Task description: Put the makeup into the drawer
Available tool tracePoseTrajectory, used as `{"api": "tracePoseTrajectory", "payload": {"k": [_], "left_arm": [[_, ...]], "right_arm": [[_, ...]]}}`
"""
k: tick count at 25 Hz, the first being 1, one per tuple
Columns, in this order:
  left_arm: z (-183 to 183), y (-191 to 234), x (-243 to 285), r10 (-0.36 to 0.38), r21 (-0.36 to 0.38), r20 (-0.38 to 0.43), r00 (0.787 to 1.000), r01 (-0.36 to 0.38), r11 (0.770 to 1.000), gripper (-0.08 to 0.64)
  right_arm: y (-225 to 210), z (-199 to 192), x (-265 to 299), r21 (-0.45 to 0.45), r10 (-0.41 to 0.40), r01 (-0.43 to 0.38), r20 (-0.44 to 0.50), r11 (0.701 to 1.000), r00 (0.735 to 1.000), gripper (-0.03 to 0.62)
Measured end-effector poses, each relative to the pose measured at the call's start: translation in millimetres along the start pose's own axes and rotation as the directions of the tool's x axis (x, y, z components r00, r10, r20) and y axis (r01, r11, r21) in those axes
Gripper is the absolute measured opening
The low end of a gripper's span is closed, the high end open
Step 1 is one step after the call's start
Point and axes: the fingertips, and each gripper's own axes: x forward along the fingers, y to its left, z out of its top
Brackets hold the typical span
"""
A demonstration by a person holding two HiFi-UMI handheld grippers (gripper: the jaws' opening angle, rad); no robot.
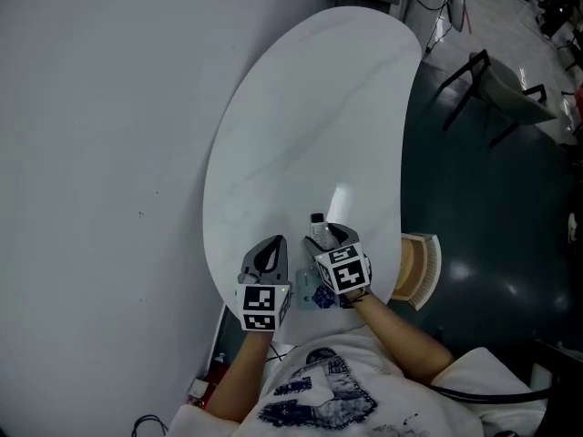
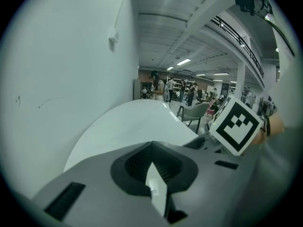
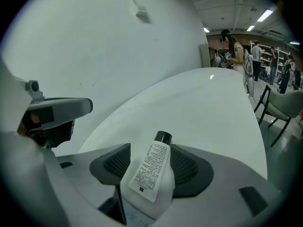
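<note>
On table (image 1: 310,107), 6 o'clock end: 2 grippers, side by side, not touching, both aimed toward 12 o'clock.
left gripper (image 2: 152,150): 1; jaws closed together; thin white sliver (image 2: 156,188) at the seam, cannot tell what it is.
right gripper (image 1: 328,238): 1; at 3 o'clock of left gripper; jaws spread wide, ribbed pads show on both sides of the tube, not clamping it.
makeup tube (image 3: 151,171): 1; white, printed label facing up, black cap (image 3: 163,137); sits between the right gripper's jaws, cap end toward 12 o'clock and poking past the jaw tips; resting on the table or not, cannot tell.
marker cubes (image 1: 260,305): 2, one per gripper, black-and-white squares, at the 6 o'clock end of each.
table shape: 1 table, white, oval, long axis running about 7 to 1 o'clock in head view.
wall (image 1: 91,107): 1, plain pale, along the table's 9 o'clock side.
tan ribbed object (image 1: 419,269): 1; just off the table edge at 3 o'clock of right gripper; cannot tell what it is.
dark chair (image 1: 483,76): 1 in head view, at 1 o'clock, off the table.
people (image 3: 232,48): several, far background of both gripper views, too small to count.
</note>
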Motion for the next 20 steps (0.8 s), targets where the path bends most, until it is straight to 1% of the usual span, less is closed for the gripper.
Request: {"api": "tracePoseTrajectory", "payload": {"k": [8,13,20], "left_arm": [[-3.9,-0.1,6.6,-0.011,0.006,-0.024,1.0,0.011,1.0,0.046],[-8.0,0.5,9.1,-0.012,0.005,-0.034,0.999,0.013,1.0,0.046],[-10.3,0.4,9.5,-0.01,0.0,-0.04,0.999,0.01,1.0,0.046]], "right_arm": [[-6.0,-5.7,13.2,0.002,-0.025,0.025,-0.022,1.0,0.999,0.265],[-5.0,-7.3,20.9,0.006,-0.022,0.023,-0.022,1.0,1.0,0.265],[-7.2,-14.0,24.1,-0.034,-0.052,0.05,-0.049,0.998,0.997,0.265]]}}
